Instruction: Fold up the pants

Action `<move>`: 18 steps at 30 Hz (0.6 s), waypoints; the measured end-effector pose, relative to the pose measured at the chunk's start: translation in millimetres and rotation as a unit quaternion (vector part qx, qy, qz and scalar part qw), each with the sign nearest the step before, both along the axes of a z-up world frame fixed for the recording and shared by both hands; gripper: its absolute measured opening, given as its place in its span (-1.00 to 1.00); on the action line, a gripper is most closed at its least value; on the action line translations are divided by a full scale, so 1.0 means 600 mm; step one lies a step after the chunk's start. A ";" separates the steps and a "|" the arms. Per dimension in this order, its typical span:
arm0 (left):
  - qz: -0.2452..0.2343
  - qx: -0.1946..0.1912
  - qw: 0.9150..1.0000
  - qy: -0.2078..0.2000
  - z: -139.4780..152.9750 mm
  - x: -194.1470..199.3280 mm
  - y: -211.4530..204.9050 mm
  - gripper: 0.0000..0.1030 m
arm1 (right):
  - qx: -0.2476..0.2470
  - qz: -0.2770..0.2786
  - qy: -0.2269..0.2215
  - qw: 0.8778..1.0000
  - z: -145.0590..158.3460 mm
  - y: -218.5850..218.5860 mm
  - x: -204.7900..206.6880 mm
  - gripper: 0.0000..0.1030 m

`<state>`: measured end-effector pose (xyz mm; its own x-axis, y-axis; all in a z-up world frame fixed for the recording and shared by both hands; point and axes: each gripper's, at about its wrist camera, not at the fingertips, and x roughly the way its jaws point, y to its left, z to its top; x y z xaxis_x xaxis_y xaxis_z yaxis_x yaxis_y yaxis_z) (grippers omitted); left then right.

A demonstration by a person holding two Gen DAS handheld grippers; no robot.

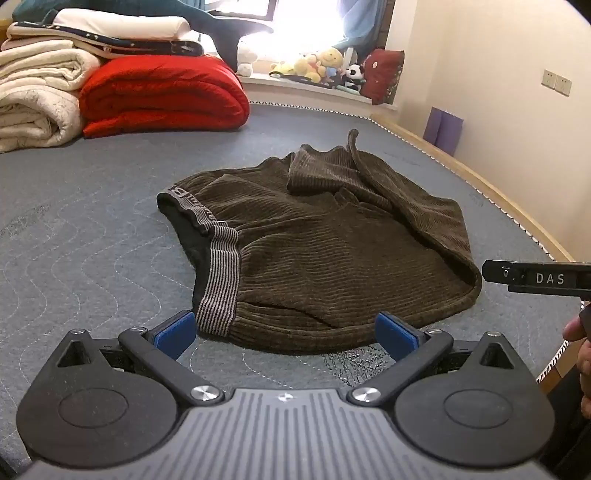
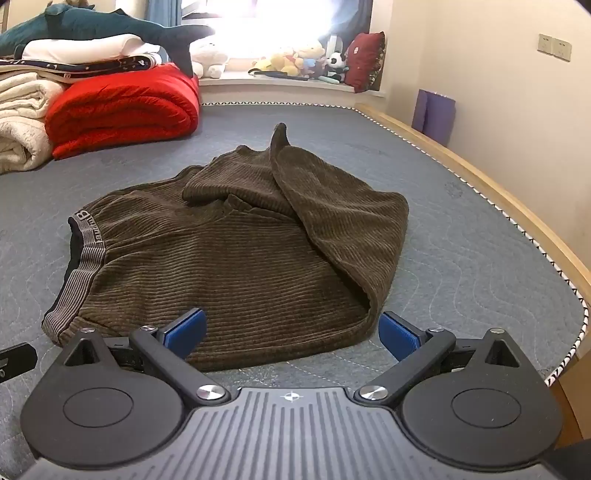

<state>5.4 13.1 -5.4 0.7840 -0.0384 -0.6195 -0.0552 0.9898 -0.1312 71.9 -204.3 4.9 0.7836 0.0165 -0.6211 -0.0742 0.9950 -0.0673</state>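
Two grippers — left gripper [image 1: 286, 334], right gripper [image 2: 291, 334] — jaws spread wide, gripping nothing, near brown corduroy pants [image 2: 236, 254] on mattress [image 2: 461, 258].

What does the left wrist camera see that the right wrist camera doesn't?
Only the left view shows a black bar marked DAS and part of a hand at its right edge. Only the right view shows the whole teal shark plush. Both show the brown pants on the grey mattress, the red blanket and open tongs.
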 end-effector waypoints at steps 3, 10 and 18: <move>0.001 0.000 1.000 -0.005 0.000 -0.005 0.002 1.00 | -0.001 0.002 -0.001 1.000 0.002 0.005 -0.002 0.93; 0.004 0.007 1.000 -0.020 0.003 -0.013 -0.003 1.00 | 0.000 0.005 -0.004 1.000 0.002 0.001 -0.004 0.92; 0.005 0.012 1.000 -0.023 0.004 -0.014 -0.004 1.00 | 0.000 0.001 -0.006 1.000 0.002 0.005 -0.005 0.87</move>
<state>-2.9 10.8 -3.0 0.8122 -0.0154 -0.5832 -0.0599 0.9922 -0.1095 69.2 -201.0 6.3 0.7903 0.0190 -0.6124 -0.0760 0.9948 -0.0673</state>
